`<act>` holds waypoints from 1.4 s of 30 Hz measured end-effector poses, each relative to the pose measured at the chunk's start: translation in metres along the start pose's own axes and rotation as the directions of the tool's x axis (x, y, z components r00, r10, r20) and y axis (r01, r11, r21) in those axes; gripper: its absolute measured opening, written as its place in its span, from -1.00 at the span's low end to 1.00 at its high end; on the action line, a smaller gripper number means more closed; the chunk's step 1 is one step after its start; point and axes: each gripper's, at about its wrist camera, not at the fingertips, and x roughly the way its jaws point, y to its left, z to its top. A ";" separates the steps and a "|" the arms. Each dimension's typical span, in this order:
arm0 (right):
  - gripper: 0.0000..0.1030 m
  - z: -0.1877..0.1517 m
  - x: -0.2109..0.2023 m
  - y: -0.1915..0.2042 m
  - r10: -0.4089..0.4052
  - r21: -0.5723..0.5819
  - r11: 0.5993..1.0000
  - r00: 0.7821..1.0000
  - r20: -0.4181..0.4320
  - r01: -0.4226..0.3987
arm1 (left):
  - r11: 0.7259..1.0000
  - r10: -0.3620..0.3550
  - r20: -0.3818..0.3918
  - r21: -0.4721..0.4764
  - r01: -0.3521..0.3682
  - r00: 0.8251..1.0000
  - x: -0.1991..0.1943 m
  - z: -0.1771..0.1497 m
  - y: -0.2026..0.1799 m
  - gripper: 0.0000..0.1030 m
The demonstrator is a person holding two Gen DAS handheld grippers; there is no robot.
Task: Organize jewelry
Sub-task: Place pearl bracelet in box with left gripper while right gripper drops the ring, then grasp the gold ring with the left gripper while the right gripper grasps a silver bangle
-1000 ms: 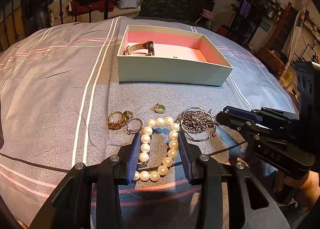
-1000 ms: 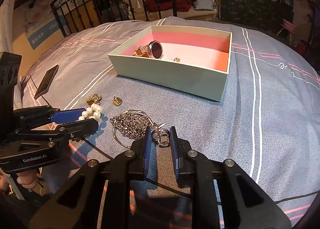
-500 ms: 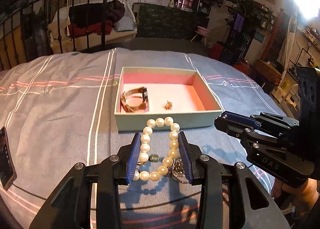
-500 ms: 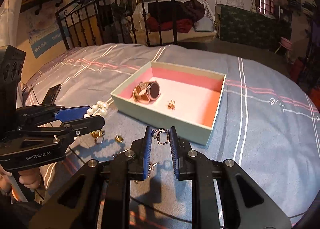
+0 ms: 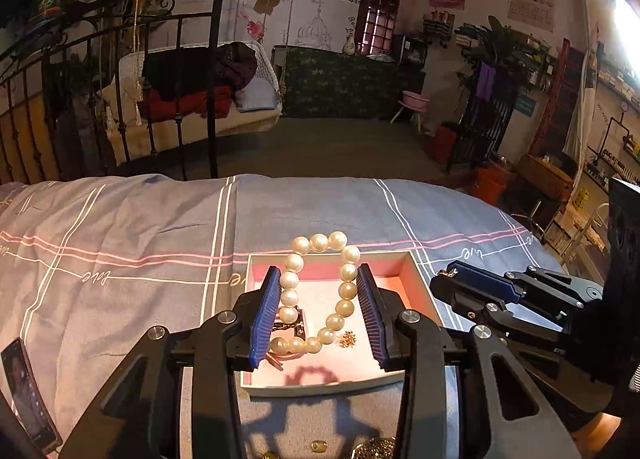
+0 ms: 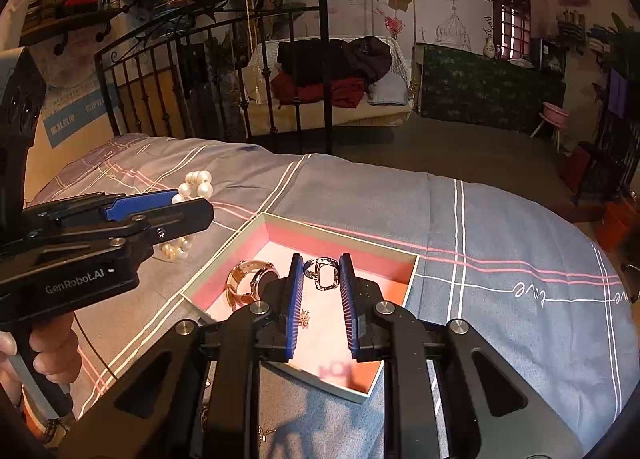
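Note:
My left gripper (image 5: 318, 279) is shut on a pearl bracelet (image 5: 316, 291), held in the air over the pale green box with a pink lining (image 5: 320, 389). My right gripper (image 6: 320, 267) is shut on a silver chain's clasp (image 6: 323, 274), also above the box (image 6: 412, 271). Inside the box lie a rose-gold watch (image 6: 250, 285) and a small gold earring (image 5: 348, 339). The left gripper (image 6: 196, 199) with the pearls (image 6: 196, 183) shows at the left of the right wrist view. The rest of the chain is hidden below my right gripper.
The box sits on a grey-blue striped bedspread (image 5: 120, 259). Small gold pieces (image 5: 319, 446) lie on the cover below the left gripper. A phone (image 5: 24, 391) rests at the left edge. A black metal bed rail (image 6: 224, 91) stands behind.
Both grippers rose from the bedspread with the pearl bracelet and the chain and moved forward, so they now hang over the box.

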 end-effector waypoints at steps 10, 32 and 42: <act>-0.63 -0.001 0.043 -0.018 -0.033 0.027 0.999 0.996 -0.086 0.035 | 0.999 0.011 -0.119 -0.043 -0.016 0.993 0.059 0.003 0.006 -0.26; 0.34 -0.017 0.067 -0.013 -0.058 0.002 0.998 0.983 -0.175 0.059 | 0.999 0.000 -0.192 -0.053 -0.011 0.981 0.078 -0.001 0.004 0.39; 0.86 -0.013 0.023 -0.013 -0.089 0.014 0.996 0.995 -0.048 0.090 | 0.997 -0.008 -0.017 -0.080 0.007 1.000 0.005 0.006 0.032 0.87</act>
